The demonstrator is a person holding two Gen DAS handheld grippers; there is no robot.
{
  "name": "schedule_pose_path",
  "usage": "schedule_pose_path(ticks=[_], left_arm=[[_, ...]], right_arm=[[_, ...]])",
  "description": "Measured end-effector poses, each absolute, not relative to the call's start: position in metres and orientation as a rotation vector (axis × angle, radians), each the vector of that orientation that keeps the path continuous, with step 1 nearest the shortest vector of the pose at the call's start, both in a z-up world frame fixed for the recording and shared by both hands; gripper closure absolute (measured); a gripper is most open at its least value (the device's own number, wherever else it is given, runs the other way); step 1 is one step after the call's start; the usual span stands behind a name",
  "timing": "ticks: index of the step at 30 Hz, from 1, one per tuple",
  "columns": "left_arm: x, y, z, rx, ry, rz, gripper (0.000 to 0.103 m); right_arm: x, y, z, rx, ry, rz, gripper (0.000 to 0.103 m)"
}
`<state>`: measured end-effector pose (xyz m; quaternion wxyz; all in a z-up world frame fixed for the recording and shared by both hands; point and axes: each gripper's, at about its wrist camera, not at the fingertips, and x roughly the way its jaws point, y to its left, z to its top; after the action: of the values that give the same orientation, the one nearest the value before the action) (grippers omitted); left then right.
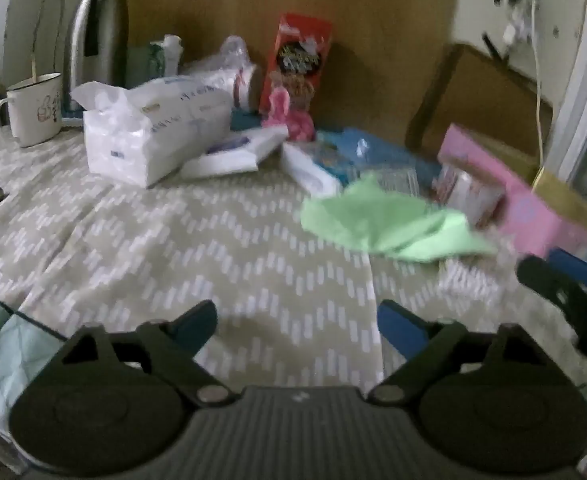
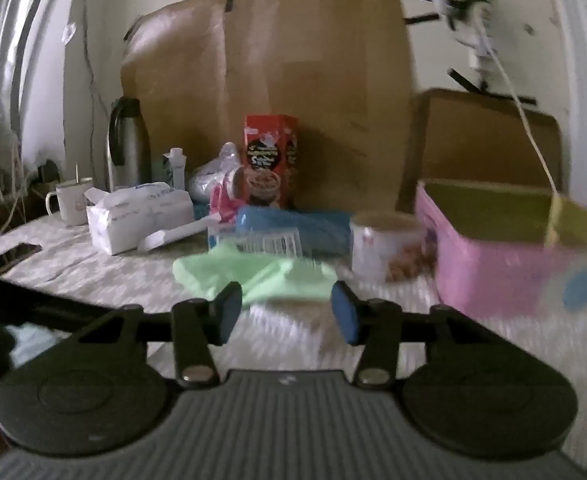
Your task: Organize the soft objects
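A light green cloth lies crumpled on the patterned tablecloth, right of centre. My left gripper hovers over bare tablecloth well short of the cloth, open and holding nothing. In the right wrist view, the green cloth lies just beyond the blue pads of my right gripper. Its jaws stand apart and do not press on the cloth. The right gripper also shows at the right edge of the left wrist view, beside the cloth. A pink plush toy and a blue towel roll sit farther back.
An open pink box stands at the right with a printed cup beside it. Behind are a tissue pack, a red carton, a steel thermos and a white mug. A phone lies at the left edge.
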<state>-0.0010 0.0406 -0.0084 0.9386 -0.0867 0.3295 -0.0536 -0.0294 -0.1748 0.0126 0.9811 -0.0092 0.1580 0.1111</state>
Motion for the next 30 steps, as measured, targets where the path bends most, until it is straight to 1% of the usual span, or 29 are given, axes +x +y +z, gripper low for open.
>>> schedule_pose_path(ticks=[2,4,5,6,7,9,12,14,17,18,20,22,23,24,26,28,29,30], left_arm=[[0.0,0.047,-0.007,-0.176,0.661,-0.096,0.021],[0.001,0.053,-0.005,-0.166,0.66,-0.09,0.03],[0.002,0.057,-0.004,-0.175,0.663,-0.09,0.031],[0.001,0.061,-0.004,-0.186,0.664,-0.096,0.034],[0.001,0.067,-0.003,-0.2,0.665,-0.104,0.036],[0.002,0.077,0.0,-0.214,0.658,-0.117,0.036],[-0.002,0.09,0.005,-0.22,0.633,-0.142,0.039],[-0.001,0.101,0.011,-0.247,0.617,-0.16,0.039],[0.0,0.112,0.016,-0.269,0.603,-0.19,0.041],[0.002,0.113,0.016,-0.278,0.609,-0.207,0.042],[0.006,0.112,0.012,-0.299,0.639,-0.244,0.044],[0.011,0.109,0.008,-0.31,0.663,-0.285,0.046],[0.013,0.107,0.006,-0.306,0.668,-0.299,0.046],[0.014,0.104,0.005,-0.3,0.671,-0.306,0.047],[0.017,0.1,0.002,-0.3,0.68,-0.32,0.049],[0.02,0.098,-0.002,-0.308,0.696,-0.339,0.055],[0.022,0.095,-0.003,-0.309,0.708,-0.351,0.056],[0.023,0.092,-0.005,-0.307,0.723,-0.358,0.061]], right_arm=[[-0.01,-0.169,0.02,-0.063,0.334,0.242,0.051],[0.011,-0.162,0.021,-0.106,0.37,0.255,0.051],[0.02,-0.161,0.019,-0.132,0.393,0.26,0.051],[0.031,-0.157,0.016,-0.16,0.42,0.265,0.056],[0.043,-0.154,0.011,-0.186,0.463,0.275,0.074],[0.059,-0.149,0.006,-0.184,0.529,0.307,0.097],[0.056,-0.133,0.006,-0.156,0.538,0.388,0.098],[0.04,-0.119,0.012,-0.099,0.53,0.512,0.098],[0.009,-0.095,0.012,-0.101,0.507,0.648,0.098],[-0.001,-0.092,0.009,-0.103,0.5,0.672,0.097],[-0.009,-0.089,0.004,-0.122,0.502,0.662,0.086],[-0.014,-0.095,-0.001,-0.138,0.491,0.62,0.055],[-0.016,-0.101,-0.002,-0.129,0.483,0.602,0.05],[-0.017,-0.106,-0.002,-0.112,0.478,0.591,0.045],[-0.012,-0.112,-0.001,-0.084,0.476,0.582,0.041],[-0.004,-0.112,-0.002,-0.084,0.488,0.564,0.032],[0.001,-0.109,-0.005,-0.089,0.498,0.557,0.031],[0.003,-0.109,-0.009,-0.093,0.511,0.561,0.03]])
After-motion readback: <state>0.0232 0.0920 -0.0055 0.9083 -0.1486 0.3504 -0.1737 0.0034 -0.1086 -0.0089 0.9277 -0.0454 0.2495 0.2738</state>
